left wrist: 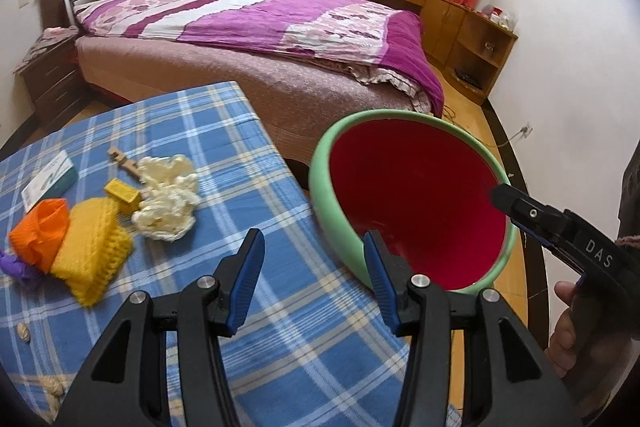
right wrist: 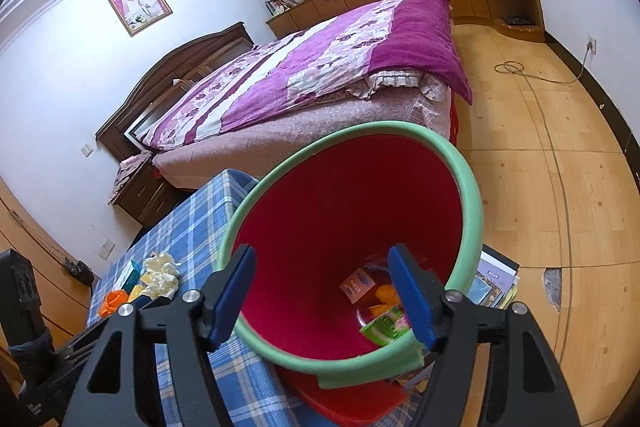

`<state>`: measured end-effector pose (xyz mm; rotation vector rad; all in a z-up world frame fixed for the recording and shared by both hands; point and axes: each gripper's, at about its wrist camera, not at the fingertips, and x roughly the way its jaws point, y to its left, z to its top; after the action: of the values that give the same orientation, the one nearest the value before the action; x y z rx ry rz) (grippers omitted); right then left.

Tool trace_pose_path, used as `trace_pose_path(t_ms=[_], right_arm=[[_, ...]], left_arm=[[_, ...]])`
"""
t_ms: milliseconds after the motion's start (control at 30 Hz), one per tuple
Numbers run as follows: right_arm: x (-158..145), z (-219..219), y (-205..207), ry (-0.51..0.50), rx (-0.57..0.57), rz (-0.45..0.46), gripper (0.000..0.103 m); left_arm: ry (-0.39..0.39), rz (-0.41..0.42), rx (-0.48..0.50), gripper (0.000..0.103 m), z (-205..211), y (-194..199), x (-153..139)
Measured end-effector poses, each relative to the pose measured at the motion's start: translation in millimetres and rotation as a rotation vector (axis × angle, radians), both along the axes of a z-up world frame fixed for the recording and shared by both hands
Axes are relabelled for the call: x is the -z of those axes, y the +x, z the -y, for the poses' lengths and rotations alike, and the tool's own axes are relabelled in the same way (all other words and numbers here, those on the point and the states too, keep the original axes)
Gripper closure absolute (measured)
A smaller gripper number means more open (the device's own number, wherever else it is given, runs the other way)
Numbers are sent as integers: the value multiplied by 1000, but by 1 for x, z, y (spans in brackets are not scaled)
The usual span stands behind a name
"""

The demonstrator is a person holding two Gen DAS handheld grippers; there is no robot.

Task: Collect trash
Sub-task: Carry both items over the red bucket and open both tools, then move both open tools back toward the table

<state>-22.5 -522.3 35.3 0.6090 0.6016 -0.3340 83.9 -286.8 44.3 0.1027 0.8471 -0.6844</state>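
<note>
Trash bin, red with a green rim, sits tilted off the worktop edge, some packets already at its bottom. Right gripper hovers over the bin mouth, fingers apart, holding nothing. Left gripper is over the checked cloth, fingers apart, empty too. Crumpled tissue, yellow knit and orange scrap remain on the worktop. Risk: bin looks loosely supported; a nudge on the rim could tip it.
</note>
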Motion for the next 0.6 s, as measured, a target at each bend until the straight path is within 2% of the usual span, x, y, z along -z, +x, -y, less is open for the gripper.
trace_pose_path(t_ms=[600], right_arm=[[-12, -55, -3, -13, -65, 0, 31]], left_arm=[[-43, 25, -164, 51, -89, 1, -13]])
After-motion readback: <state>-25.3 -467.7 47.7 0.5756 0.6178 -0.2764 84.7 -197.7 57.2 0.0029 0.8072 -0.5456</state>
